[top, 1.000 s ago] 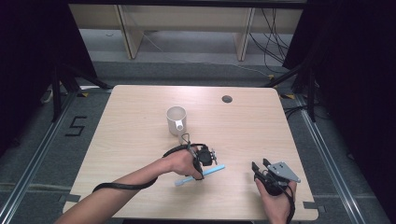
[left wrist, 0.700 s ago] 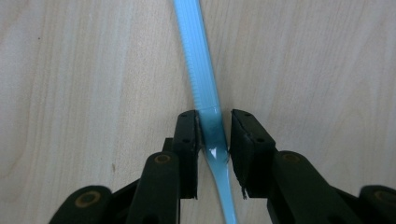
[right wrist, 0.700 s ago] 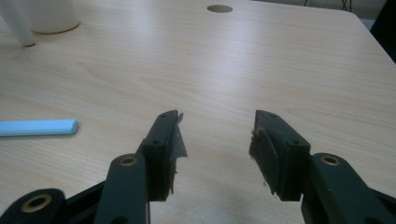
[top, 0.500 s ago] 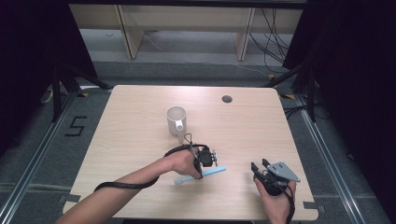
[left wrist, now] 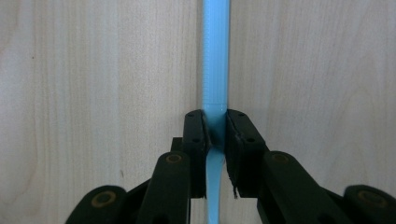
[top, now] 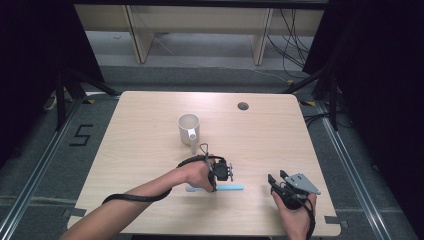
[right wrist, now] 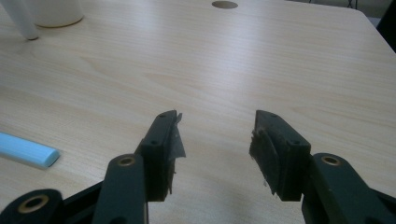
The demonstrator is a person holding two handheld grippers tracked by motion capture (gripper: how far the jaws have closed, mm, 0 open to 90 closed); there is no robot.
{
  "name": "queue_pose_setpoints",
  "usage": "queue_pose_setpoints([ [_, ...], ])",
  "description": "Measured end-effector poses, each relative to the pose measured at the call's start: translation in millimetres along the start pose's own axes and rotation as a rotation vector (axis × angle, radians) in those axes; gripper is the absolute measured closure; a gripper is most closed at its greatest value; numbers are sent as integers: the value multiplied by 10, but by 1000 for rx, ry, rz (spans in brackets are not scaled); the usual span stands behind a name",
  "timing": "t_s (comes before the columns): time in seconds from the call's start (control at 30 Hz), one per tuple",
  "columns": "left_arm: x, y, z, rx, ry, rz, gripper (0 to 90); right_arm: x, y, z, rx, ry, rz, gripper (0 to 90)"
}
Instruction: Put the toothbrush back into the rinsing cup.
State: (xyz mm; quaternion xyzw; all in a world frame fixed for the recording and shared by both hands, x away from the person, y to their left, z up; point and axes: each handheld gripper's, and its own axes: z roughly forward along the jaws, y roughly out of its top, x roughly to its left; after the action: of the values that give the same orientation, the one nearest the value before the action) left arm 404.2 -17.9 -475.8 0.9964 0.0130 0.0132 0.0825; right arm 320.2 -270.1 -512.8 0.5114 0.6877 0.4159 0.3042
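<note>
A light blue toothbrush (top: 231, 188) lies flat on the wooden table (top: 150, 150) near its front edge. My left gripper (top: 215, 184) reaches down onto it from above, held by a hand. In the left gripper view the jaws stand shut on the toothbrush (left wrist: 215, 70), with my left gripper (left wrist: 215, 125) pinching its narrow neck. My right gripper (top: 279, 176) rests at the front right, apart from the brush. Its jaws stand wide open with nothing between them in the right gripper view (right wrist: 215, 135). The brush's rounded end (right wrist: 28, 150) shows at that view's left.
A white mug (top: 189, 127) stands behind the left hand, mid-table, its handle (top: 193, 142) towards the front. It also shows far left in the right gripper view (right wrist: 51, 11). A round cable hole (top: 243, 106) sits near the far edge.
The toothbrush has swung from a slant to lie level with the front edge, the left gripper staying on it. The right gripper has not moved.
</note>
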Motion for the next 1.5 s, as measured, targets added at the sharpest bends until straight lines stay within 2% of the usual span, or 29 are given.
queue_pose_setpoints([
  [0.03,0,2,-4,12,2,17,778,0,1,2,-3,1,-3,511],
  [0.2,-2,-6,-11,31,-5,52,778,-2,-1,-1,-3,0,-5,511],
  [0.33,-6,-24,-22,30,-13,68,779,7,0,-1,1,4,0,511],
  [0.4,-5,-37,-29,29,-17,86,779,-19,8,11,-13,-1,-57,513],
  [0.47,-4,-53,-40,29,-25,100,779,-13,7,13,-11,2,-59,515],
  [0.5,-3,-68,-49,24,-24,107,779,35,2,-1,18,14,-4,515],
  [0.53,-1,-82,-58,19,-28,109,779,9,8,22,3,31,-58,515],
  [0.57,4,-94,-67,19,-31,115,779,17,9,24,2,48,-63,515],
  [0.63,12,-131,-90,13,-30,121,779,36,15,31,0,94,-79,513],
  [0.7,25,-171,-115,14,-32,133,779,118,32,31,22,193,-72,514],
  [0.73,29,-196,-129,13,-32,143,779,161,49,38,13,244,-98,517],
  [0.77,31,-215,-142,13,-33,152,779,233,80,31,30,312,-124,519],
  [0.8,27,-237,-151,10,-39,152,779,282,111,47,9,353,-188,519],
  [0.87,20,-280,-174,0,-47,165,779,424,148,39,38,442,-217,519],
  [0.9,15,-298,-184,-4,-51,166,779,508,168,55,40,506,-253,517],
  [0.93,7,-322,-195,-9,-52,169,779,553,178,62,45,531,-273,517],
  [0.97,-4,-346,-206,-10,-52,172,779,645,195,108,40,608,-324,517],
  [1.0,-25,-373,-206,-28,-58,158,779,645,195,108,40,608,-324,517],
  [1.03,-35,-394,-218,-36,-58,158,779,681,195,135,43,638,-332,517],
  [1.07,-30,-416,-241,-23,-62,180,779,722,186,159,51,662,-316,517],
  [1.13,-58,-451,-252,-53,-71,157,779,761,183,218,48,687,-342,517],
  [1.17,-38,-459,-282,-27,-68,194,779,784,174,241,48,697,-332,519],
  [1.2,-62,-482,-283,-60,-74,167,779,797,171,256,53,705,-321,521],
  [1.23,-58,-490,-297,-59,-75,172,779,811,174,281,43,727,-322,525],
  [1.27,-65,-503,-305,-74,-79,161,779,811,178,295,29,726,-336,528],
  [1.37,-56,-522,-345,-92,-84,160,779,840,179,311,26,762,-325,541],
  [1.43,-58,-525,-364,-106,-96,157,779,849,185,322,25,772,-343,548],
  [1.47,-39,-516,-386,-89,-94,189,779,855,185,329,15,765,-353,551],
  [1.5,-44,-513,-389,-94,-95,189,779,871,175,319,34,775,-334,560],
])
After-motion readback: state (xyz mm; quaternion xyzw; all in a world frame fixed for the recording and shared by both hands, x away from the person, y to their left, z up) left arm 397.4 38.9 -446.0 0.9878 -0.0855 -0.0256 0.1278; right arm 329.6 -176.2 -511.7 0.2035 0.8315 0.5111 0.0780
